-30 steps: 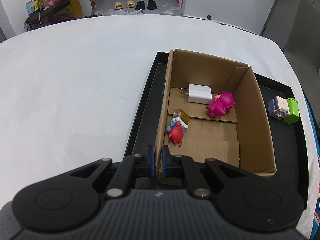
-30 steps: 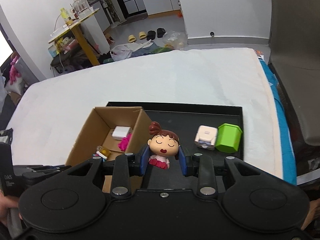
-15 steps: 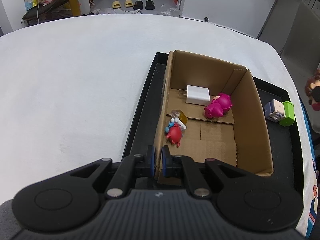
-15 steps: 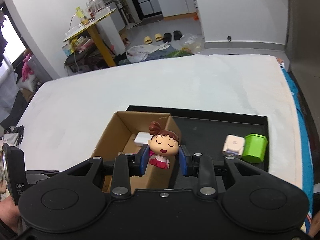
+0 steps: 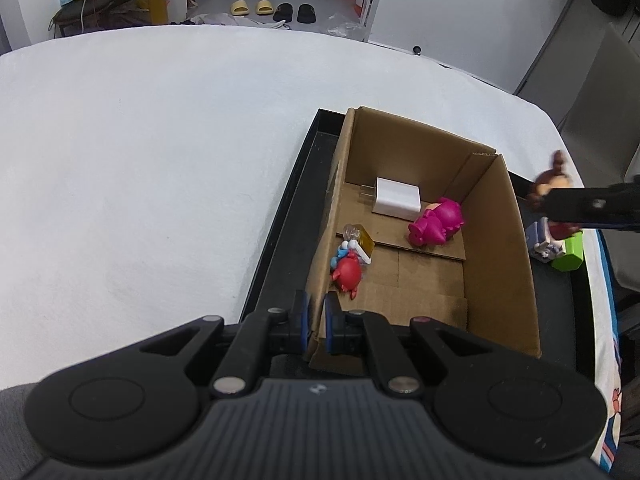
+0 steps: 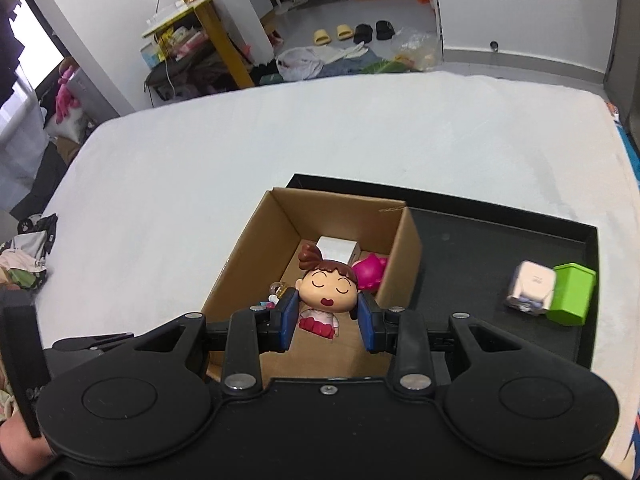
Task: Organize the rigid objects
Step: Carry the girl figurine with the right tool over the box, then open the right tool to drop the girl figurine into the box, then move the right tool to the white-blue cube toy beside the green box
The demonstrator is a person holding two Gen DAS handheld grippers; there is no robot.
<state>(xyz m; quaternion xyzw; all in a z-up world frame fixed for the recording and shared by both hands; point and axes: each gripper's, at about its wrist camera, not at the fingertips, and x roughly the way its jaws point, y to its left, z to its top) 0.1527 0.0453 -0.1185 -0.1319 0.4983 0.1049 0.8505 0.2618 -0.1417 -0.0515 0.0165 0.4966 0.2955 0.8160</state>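
Observation:
An open cardboard box point(image 5: 496, 240) point(image 6: 256, 256) stands on a black tray point(image 5: 280, 216) point(image 6: 480, 240). My left gripper point(image 5: 316, 322) is shut on the box's near left wall. Inside lie a white charger point(image 5: 396, 198), a pink pig toy point(image 5: 436, 222), a red crab toy point(image 5: 346, 274) and a small yellow item point(image 5: 362, 238). My right gripper point(image 6: 328, 318) is shut on a doll with brown hair point(image 6: 326, 290) and holds it above the box interior. It shows at the right edge of the left wrist view point(image 5: 588, 208).
A green block point(image 6: 570, 294) point(image 5: 568, 254) and a small white-purple figure point(image 6: 530, 288) point(image 5: 540, 240) stand on the tray right of the box. The tray lies on a white bed-like surface point(image 5: 140, 160). Beyond it are a yellow table and slippers on the floor.
My right gripper has carried the doll leftward from over the tray to above the box. It has come into the left wrist view. My left gripper has kept its hold on the box wall.

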